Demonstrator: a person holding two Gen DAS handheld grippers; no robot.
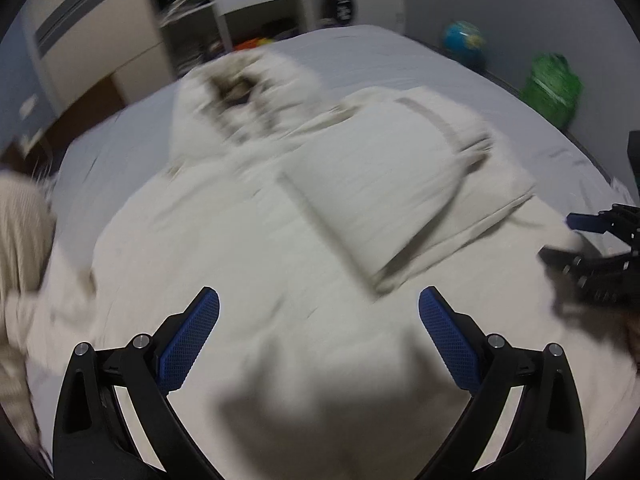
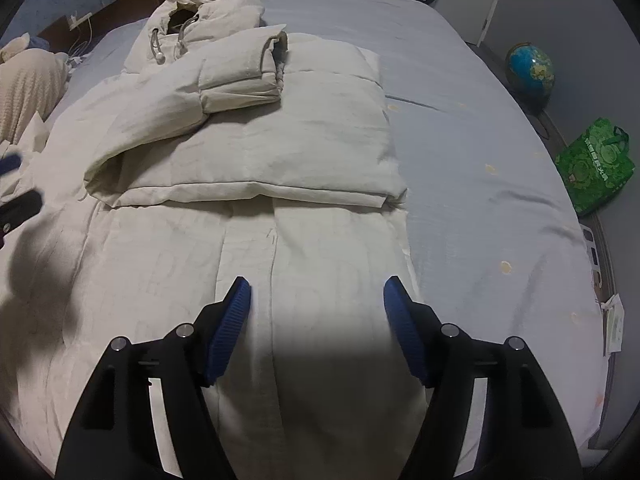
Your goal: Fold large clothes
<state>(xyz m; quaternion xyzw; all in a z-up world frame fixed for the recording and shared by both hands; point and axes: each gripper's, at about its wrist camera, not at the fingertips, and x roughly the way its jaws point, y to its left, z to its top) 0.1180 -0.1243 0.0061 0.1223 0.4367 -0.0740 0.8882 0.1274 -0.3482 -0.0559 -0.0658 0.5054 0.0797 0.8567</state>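
Jaws, left: the left gripper (image 1: 319, 334) is spread wide, blue textured pads (image 1: 188, 344) well apart, nothing between them, only pale fabric below.
Jaws, right: the right gripper (image 2: 317, 328) is wide open too, its blue ribbed pads (image 2: 230, 330) empty, hanging just over the coat's lower panel.
Task item: the large cream quilted hooded coat (image 2: 256, 148) lies flat on the bed, stretching from right under both grippers up toward the far end.
Lower half: a centre seam runs straight up between the right gripper's fingers; a dark shadow falls across the fabric nearest the cameras.
Mid fold: past the fingers, the right side of the coat is doubled over onto the body, leaving a thick horizontal edge across the middle.
Sleeve: the puffy cream sleeve (image 2: 192, 96) lies bent across the chest, cuff end resting on the folded panel.
Hood: the drawstring hood (image 2: 200, 12) sits at the far end, two toggle cords hanging from its opening.
Bed: the pale grey-blue bedsheet (image 2: 480, 140) shows bare to the right of the coat.
Left view: heavily blurred; the coat (image 1: 320, 208) fills it, and the right gripper (image 1: 600, 256) shows at the right edge.
Left edge: a cream ribbed knit item (image 2: 28, 88) lies beside the coat's shoulder.
Far right: a blue globe (image 2: 530, 70) and a green patterned bag (image 2: 592, 164) stand on the floor beyond the bed.
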